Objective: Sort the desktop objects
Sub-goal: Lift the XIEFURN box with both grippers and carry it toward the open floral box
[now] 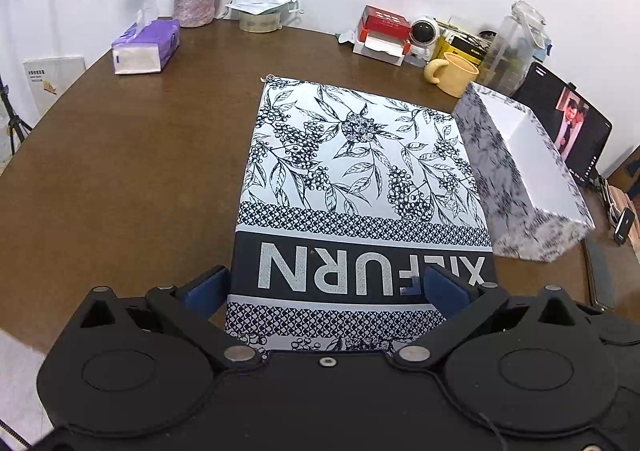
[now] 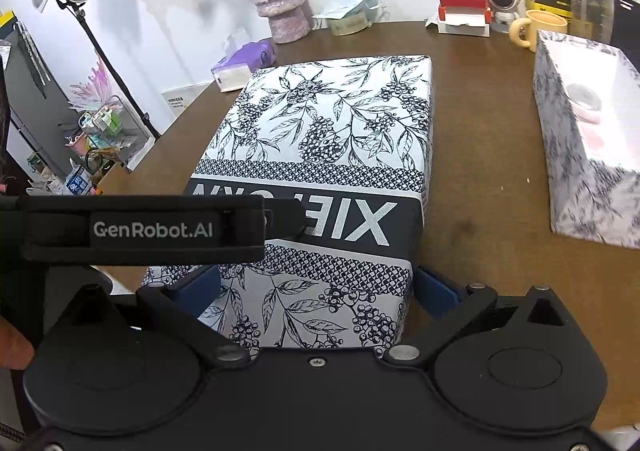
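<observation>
Two matte-black tools, left tool [image 1: 328,287] and right tool [image 2: 316,287], blue finger pads [image 1: 444,287], silver pivot screws, "GenRobot.AI" strap [image 2: 148,229].

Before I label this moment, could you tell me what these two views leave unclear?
- Patterned box lid: near edge hidden behind each gripper body; contact with either gripper's blue pads unclear.
- Open box: contents washed out in the right wrist view.
- Red carton: print too small.
- Left gripper: its strap hides the lid's lettering.
</observation>
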Demonstrator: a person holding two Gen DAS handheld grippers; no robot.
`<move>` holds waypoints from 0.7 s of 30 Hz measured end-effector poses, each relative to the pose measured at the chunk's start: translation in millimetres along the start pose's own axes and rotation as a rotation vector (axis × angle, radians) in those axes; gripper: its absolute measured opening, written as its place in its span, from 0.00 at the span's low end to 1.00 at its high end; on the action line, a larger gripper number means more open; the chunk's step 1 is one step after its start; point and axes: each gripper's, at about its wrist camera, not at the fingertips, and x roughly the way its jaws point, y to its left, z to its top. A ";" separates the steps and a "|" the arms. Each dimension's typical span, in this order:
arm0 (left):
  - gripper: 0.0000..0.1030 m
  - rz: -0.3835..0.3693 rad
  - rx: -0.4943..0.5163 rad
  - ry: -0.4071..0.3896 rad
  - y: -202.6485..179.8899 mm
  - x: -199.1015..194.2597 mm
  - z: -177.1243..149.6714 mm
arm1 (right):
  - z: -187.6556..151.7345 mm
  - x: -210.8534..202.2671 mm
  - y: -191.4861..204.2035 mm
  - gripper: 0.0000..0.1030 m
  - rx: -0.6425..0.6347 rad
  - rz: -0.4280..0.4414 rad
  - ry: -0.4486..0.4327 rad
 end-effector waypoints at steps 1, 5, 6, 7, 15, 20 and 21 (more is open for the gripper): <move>1.00 0.000 -0.001 -0.001 -1.4 -4.0 -4.2 | -3.6 -4.3 0.4 1.00 0.000 0.001 -0.002; 1.00 0.011 -0.002 -0.004 -11.0 -17.0 -21.5 | -19.0 -18.3 -0.8 1.00 0.000 0.012 0.005; 1.00 0.015 -0.006 -0.003 -14.1 -20.1 -26.1 | -23.0 -22.1 -1.6 1.00 -0.005 0.015 0.007; 1.00 0.017 -0.010 -0.003 -16.8 -23.1 -30.3 | -26.4 -25.8 -2.6 1.00 -0.009 0.017 0.009; 1.00 0.041 -0.046 -0.010 -53.4 -44.5 -66.5 | -57.3 -65.4 -23.0 1.00 -0.039 0.040 0.016; 1.00 0.039 -0.056 -0.001 -85.7 -56.8 -91.8 | -79.4 -94.8 -42.2 1.00 -0.042 0.035 0.020; 1.00 0.037 -0.057 0.001 -93.2 -58.9 -96.6 | -83.6 -100.9 -46.5 1.00 -0.042 0.034 0.019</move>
